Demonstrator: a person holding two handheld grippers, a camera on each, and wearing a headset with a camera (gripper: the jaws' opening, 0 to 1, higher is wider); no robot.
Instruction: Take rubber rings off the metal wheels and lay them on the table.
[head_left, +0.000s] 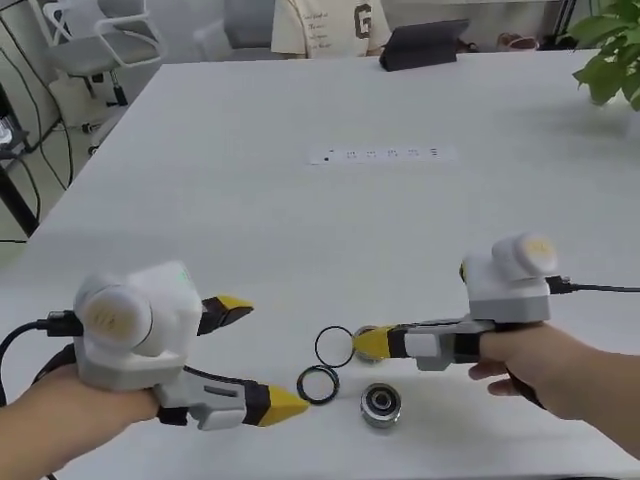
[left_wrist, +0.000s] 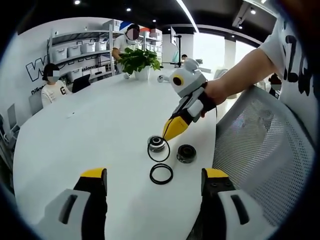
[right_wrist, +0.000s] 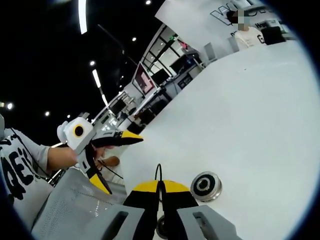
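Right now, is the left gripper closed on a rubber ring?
No, the left gripper is open: its two jaws stand wide apart, gripping nothing.

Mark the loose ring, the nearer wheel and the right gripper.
loose ring (head_left: 300, 385): head view, its left band.
nearer wheel (head_left: 381, 403): head view, its hub.
right gripper (head_left: 368, 343): head view, between its yellow tips.

Left gripper (left_wrist: 154, 174): jaws wide apart, yellow-tipped. Dead ahead between the tips, flat on white table (left_wrist: 95, 125): loose black ring (left_wrist: 151, 174). Just beyond: wheel (left_wrist: 157, 143), second ring (left_wrist: 159, 160) hanging half off. Just right of that: second wheel (left_wrist: 186, 153). In from the right, tips together at the first wheel: right gripper (left_wrist: 170, 134).
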